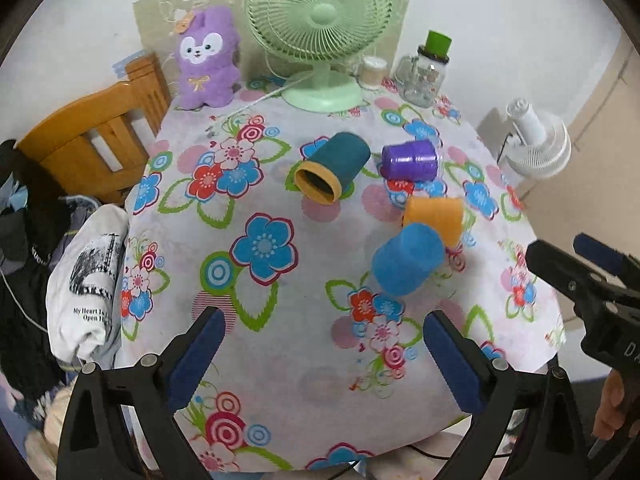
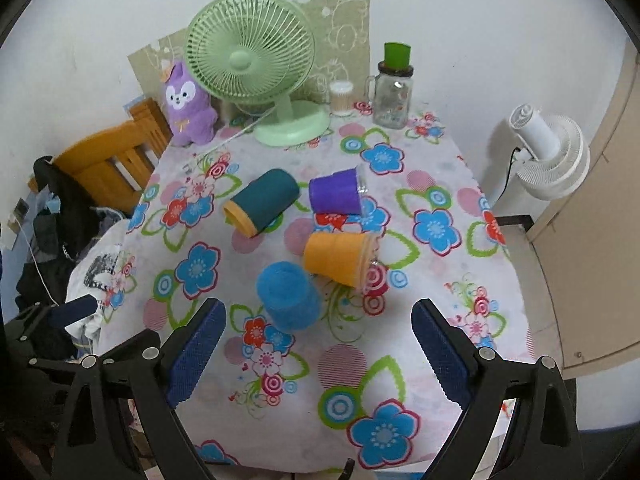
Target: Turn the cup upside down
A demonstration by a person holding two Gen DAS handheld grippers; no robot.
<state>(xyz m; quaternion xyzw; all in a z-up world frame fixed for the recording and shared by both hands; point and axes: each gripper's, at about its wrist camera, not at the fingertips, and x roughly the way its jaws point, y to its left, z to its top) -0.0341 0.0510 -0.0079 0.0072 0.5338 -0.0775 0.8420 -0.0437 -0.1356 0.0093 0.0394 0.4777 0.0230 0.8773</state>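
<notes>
Floral cloth covers the worktop [image 2: 440, 184], with a green fan [image 2: 250, 50] and a purple plush [image 2: 186, 106] at the back. Mid-worktop lie four cups: teal cup [image 2: 262, 202], orange cup [image 2: 340, 258] and purple cup [image 2: 336, 196] on their sides, and nearest, the blue cup [image 2: 286, 296] standing base-up, just beside the orange one. Left tool [image 1: 324, 356] and right tool [image 2: 318, 348] both hang spread wide, released, gripping nothing, short of the blue cup.
</notes>
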